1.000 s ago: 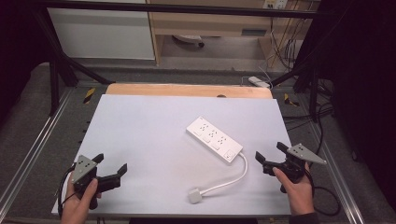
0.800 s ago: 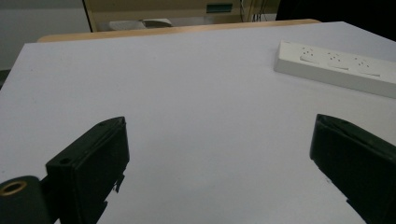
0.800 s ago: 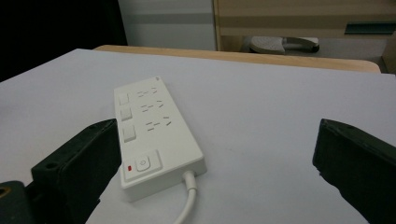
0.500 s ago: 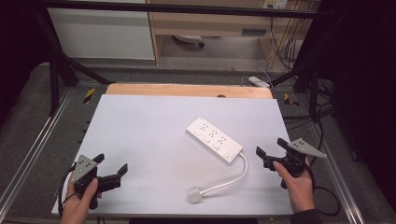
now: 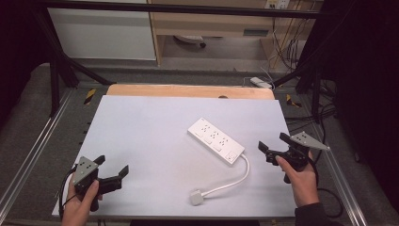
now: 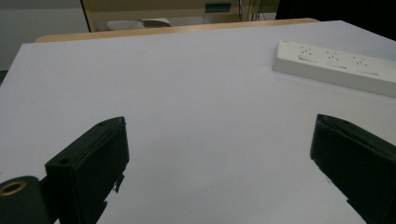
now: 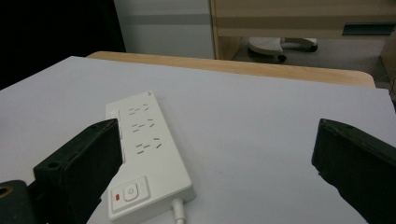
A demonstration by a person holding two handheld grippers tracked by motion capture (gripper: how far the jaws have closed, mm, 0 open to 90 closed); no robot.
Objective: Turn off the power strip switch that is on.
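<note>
Currently the power strip lies mid-counter, its plug near the front edge. Both right tongs and left tongs gape wide and empty. Dragging the strip by one end could pull the cord and whip the plug off the counter.

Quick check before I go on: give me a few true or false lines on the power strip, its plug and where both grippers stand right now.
1. The power strip lies flat on the white table. True.
2. The right gripper is shut on the strip. False: its jaws stand wide open, short of the strip's switch end, touching nothing.
3. The plug lies loose on the table at the near edge. True.
4. The left gripper holds the cable. False: it is open and empty at the table's near left corner, far from the cable.
5. The strip's switch is at the end where the cable comes out. True.
</note>
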